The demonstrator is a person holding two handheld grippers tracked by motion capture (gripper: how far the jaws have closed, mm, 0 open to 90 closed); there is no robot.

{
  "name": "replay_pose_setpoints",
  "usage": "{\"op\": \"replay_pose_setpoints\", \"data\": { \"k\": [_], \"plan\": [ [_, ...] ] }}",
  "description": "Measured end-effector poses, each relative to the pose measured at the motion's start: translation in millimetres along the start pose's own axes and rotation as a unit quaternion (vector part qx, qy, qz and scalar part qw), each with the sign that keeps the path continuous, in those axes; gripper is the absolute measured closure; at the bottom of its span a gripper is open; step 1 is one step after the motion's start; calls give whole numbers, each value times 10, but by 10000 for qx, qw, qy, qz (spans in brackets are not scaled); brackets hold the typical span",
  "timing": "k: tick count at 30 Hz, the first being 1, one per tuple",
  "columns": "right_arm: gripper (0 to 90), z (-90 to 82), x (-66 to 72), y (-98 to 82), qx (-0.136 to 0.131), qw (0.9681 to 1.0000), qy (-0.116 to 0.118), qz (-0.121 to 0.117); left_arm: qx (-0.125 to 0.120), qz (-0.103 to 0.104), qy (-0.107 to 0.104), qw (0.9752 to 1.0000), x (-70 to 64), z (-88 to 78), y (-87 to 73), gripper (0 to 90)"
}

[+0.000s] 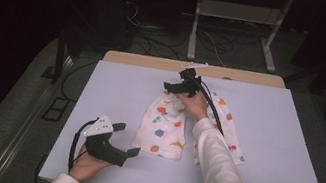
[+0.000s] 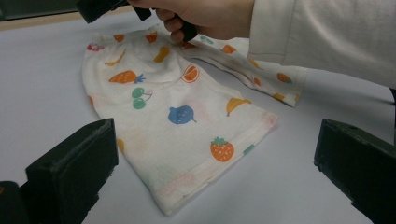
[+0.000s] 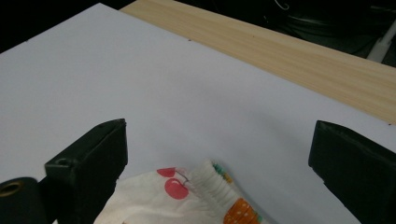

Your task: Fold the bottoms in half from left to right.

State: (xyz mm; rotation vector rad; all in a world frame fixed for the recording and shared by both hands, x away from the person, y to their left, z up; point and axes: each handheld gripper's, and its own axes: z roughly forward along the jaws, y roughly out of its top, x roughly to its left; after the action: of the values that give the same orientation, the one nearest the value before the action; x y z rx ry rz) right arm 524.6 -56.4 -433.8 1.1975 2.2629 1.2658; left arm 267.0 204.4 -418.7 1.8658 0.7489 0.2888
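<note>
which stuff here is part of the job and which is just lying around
In the job: fruit-print shorts, right tool open over their waistband, left tool open beside them.
Lying about: cables on the floor, white table legs behind.

We see the white bench (image 1: 261, 154) evenly lit from above while the room around it falls into deep darkness, and the shadows on it are soft and short. In both gripper views the near black jaws look slightly blurred and grainy. The fruit-print cloth (image 2: 187, 116) stays sharp, with no glare on the matte surface.
</note>
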Motion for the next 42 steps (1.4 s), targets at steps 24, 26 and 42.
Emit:
{"op": "replay_pose_setpoints", "data": {
  "k": [24, 26, 42],
  "plan": [
    [597, 199, 53, -10, 679, 9977, -83, 25, 2, 30, -23, 10000, -1, 1, 2, 0],
    [694, 221, 66, -18, 789, 9968, -83, 38, 5, 33, -22, 10000, -1, 0, 2, 0],
    [887, 192, 142, 0, 973, 9946, -313, -182, -44, -84, 23, 10000, 20, -25, 1, 0]
  ]
}}
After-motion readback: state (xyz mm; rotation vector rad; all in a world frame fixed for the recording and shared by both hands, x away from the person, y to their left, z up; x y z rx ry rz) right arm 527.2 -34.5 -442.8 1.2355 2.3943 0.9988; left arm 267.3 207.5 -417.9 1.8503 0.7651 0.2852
